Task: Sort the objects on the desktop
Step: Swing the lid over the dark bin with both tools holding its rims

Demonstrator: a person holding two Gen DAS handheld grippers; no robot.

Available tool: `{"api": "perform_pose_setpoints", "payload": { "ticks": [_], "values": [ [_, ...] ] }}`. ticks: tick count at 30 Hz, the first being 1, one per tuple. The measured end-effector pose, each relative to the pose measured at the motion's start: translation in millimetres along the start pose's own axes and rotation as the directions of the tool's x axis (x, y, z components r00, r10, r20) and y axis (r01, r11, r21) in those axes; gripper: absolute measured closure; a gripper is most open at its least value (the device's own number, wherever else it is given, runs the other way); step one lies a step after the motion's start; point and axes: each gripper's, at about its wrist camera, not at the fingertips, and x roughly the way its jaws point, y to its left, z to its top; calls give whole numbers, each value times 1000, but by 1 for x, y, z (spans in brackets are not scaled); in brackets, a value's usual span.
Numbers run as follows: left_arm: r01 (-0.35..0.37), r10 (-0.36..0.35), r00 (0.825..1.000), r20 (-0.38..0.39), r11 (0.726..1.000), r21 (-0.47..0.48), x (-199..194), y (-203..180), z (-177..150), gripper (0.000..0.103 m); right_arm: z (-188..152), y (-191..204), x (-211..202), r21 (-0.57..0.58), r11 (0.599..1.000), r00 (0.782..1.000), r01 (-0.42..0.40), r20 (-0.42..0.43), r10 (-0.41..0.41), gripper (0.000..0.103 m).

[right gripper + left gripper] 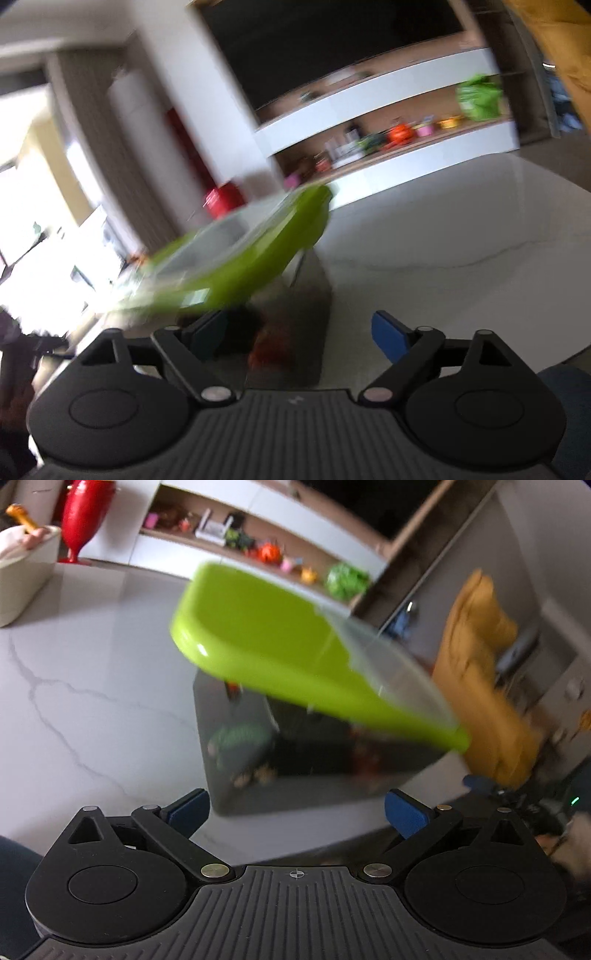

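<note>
Left wrist view: your left gripper (295, 808) stands wide with nothing between its pads; the lime-green lid (266, 642) hangs tilted above the dark storage box (258, 775) on the marble table (92, 664). Right wrist view: your right gripper (299, 332) is also spread and empty, the blurred lid (251, 254) ahead to its left.

The left gripper (295, 812) was seen with its blue-padded jaws spread wide and nothing held between them, above a white marble-patterned table (92, 672). A lime-green lid (266, 638) with a clear panel was caught tilted and blurred over a dark storage box (258, 768), in which blurred small items could be made out; whether lid and box touched could not be told. A cream container (22, 576) and a red vase (81, 513) were placed at the table's far left.
</note>
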Motion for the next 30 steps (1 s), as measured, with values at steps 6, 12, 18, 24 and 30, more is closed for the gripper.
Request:
{"api": "perform_pose_setpoints", "payload": {
  "ticks": [6,12,18,24,30],
  "values": [
    [-239,247,965,-83,967,92,60,-28,3,0,-2,23,47,-50,999,995,6,-96,-11,15],
    [-280,284,956,-74,958,59,82,-27,17,0,16,35,89,-40,999,996,28,-82,-32,13],
    [-367,371,928,-28,926,84,93,-23,39,0,39,51,118,-125,991,997,44,-63,-52,13],
    [-370,371,928,-29,929,31,107,-12,68,0,60,45,155,-114,993,996,42,-70,-50,13],
    [-336,336,941,-44,942,-4,136,-2,87,0,74,34,175,-85,994,996,63,-60,-68,12]
  ]
}}
